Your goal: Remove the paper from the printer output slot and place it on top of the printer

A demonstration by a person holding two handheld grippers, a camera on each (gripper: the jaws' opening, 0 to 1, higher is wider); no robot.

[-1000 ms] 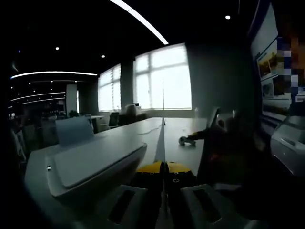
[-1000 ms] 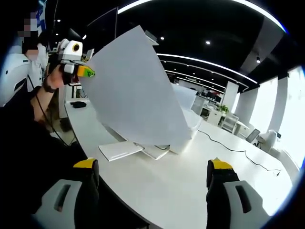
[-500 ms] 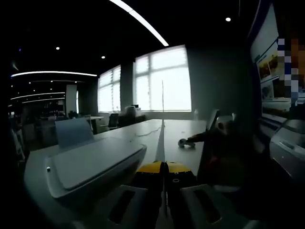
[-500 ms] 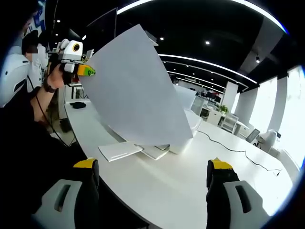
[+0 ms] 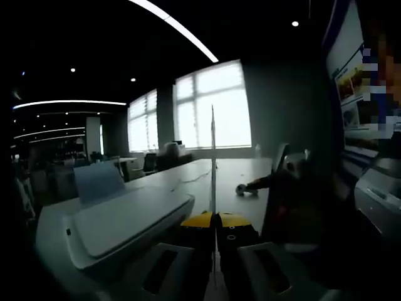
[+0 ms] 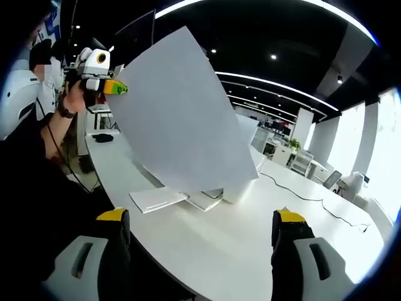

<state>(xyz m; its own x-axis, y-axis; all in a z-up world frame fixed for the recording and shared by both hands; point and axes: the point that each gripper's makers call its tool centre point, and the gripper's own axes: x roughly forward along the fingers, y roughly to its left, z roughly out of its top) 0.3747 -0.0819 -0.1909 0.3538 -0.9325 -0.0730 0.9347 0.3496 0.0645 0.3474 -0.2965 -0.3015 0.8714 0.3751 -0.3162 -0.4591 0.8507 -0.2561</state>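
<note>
A large white sheet of paper [image 6: 182,119] hangs in the air in front of the white printer [image 6: 243,179], tilted and clear of the table. My left gripper [image 6: 118,88], held by a hand, is shut on the sheet's upper left corner. In the left gripper view the paper [image 5: 213,157] shows edge-on as a thin upright line rising from my shut left gripper [image 5: 214,221], with the printer [image 5: 125,219] low on the left. My right gripper [image 6: 200,229] stands open near the table's front edge, with nothing between its fingers.
The printer's white output tray [image 6: 156,199] lies flat on the long white table [image 6: 250,244]. A cable [image 6: 313,197] runs across the table at the right. A dark mouse [image 5: 241,187] lies farther along the table. A person's arm [image 6: 53,135] is at the left.
The left gripper has lifted the paper slightly higher and a little to the right. The right gripper has stayed open and still.
</note>
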